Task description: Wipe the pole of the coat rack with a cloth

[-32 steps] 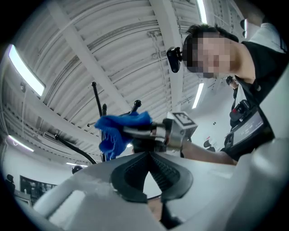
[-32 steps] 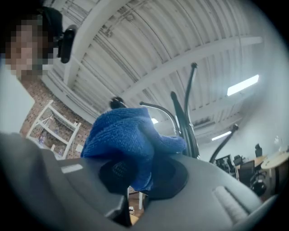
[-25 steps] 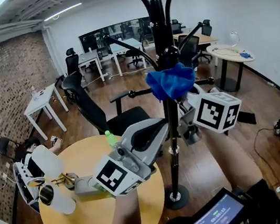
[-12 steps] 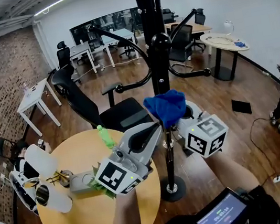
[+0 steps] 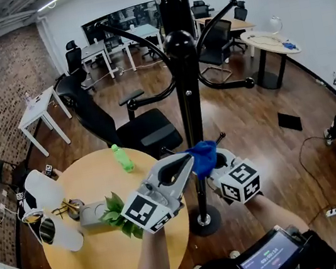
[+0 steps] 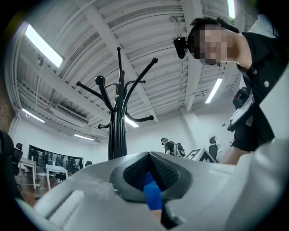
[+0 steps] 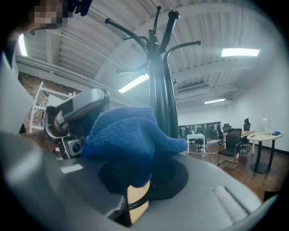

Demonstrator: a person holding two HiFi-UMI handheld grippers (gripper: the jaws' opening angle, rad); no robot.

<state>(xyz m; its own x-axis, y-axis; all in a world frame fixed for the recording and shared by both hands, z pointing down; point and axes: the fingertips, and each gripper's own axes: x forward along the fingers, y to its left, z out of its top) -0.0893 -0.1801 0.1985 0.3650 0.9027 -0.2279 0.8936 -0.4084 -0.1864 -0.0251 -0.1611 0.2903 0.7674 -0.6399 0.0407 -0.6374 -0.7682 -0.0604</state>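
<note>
My right claw is clamped tight on the blue terry cloth, a thick wad of it bulging out over the jaws. The cloth sits against the black pole of the coat rack, low down, well below the curved arms and above the round base. I judge the wiping stroke to be in hand, on the pole's lower stretch. My left claw lies just beside the cloth with its jaws together; a sliver of blue shows in the slit between them, and I cannot tell whether it is nipped or only behind. The next move, as I see it, calls for steady pressure while sliding along the pole, and turning my wrist so the cloth reaches the far side. The pole looks smooth, round and glossy; I see no dirt on it.
</note>
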